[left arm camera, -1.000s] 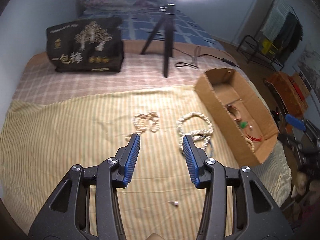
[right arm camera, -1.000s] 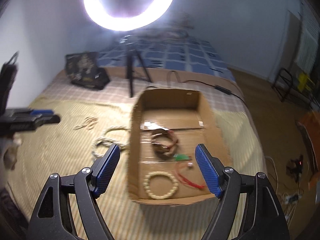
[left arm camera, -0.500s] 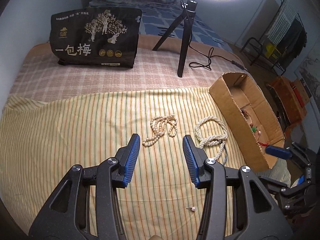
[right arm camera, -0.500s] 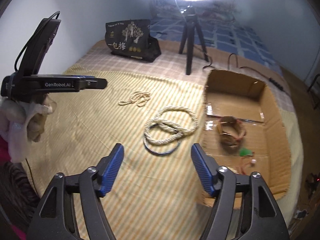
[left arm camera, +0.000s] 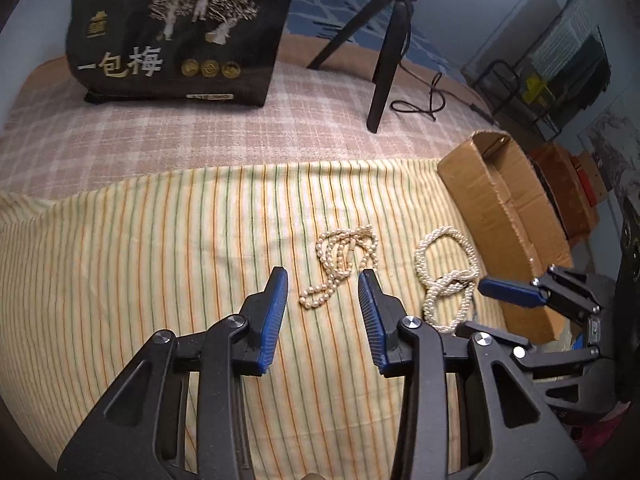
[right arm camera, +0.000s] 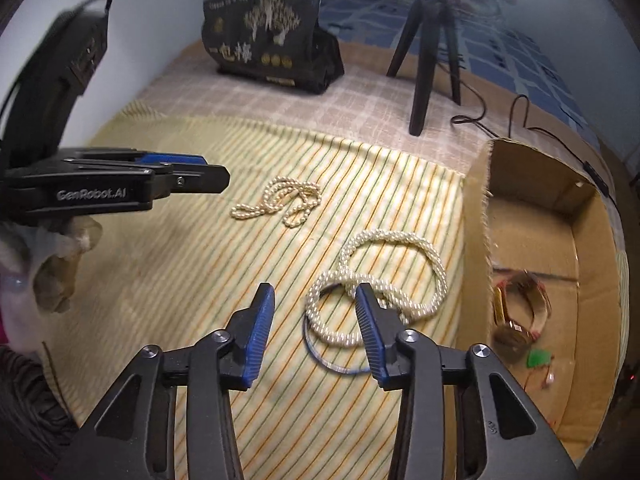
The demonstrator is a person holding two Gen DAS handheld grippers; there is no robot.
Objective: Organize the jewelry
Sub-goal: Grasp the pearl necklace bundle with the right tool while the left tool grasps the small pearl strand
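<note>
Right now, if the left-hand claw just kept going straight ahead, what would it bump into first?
Most likely the thin pearl necklace, lying on the striped cloth just ahead of the open left gripper. Depth is hard to judge.

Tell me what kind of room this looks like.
Most likely a bedroom used for filming: the pearl necklaces and cardboard box lie on a striped sheet over a bed, and a light's tripod stands behind.

Two pearl necklaces (right arm camera: pixel 280 200) (right arm camera: pixel 380 276), one cardboard box (right arm camera: pixel 476 240), two tools (left arm camera: pixel 322 284) (right arm camera: pixel 314 300).
</note>
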